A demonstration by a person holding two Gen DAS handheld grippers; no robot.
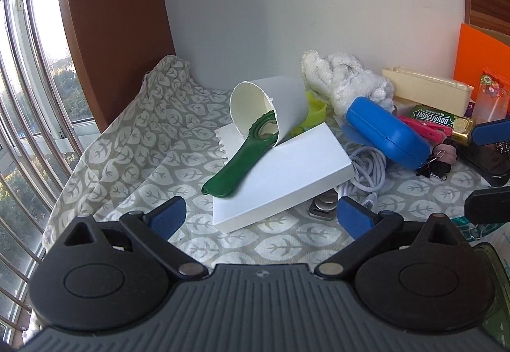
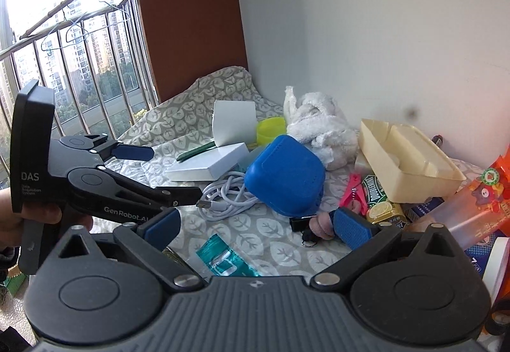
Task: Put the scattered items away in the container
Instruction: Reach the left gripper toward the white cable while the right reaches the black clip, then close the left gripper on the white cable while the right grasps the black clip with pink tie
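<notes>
Left wrist view: our left gripper point(image 1: 261, 216) spread wide, empty, above the leaf-print cloth point(image 1: 134, 141); white box point(image 1: 280, 176) just beyond, green scoop point(image 1: 236, 167) lying on it; farther right, green pack point(image 1: 430, 119) reading "DOUBLEMINT", cream container point(image 1: 427, 90) behind. Right gripper point(image 2: 255, 226) likewise spread.

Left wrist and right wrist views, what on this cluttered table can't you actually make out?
- Metal piece, left wrist view: mostly hidden under the white box.
- Teal packet, right wrist view: lower end hidden behind the right gripper.
- Black clip, right wrist view: partly behind the gripper's blue pad.
</notes>
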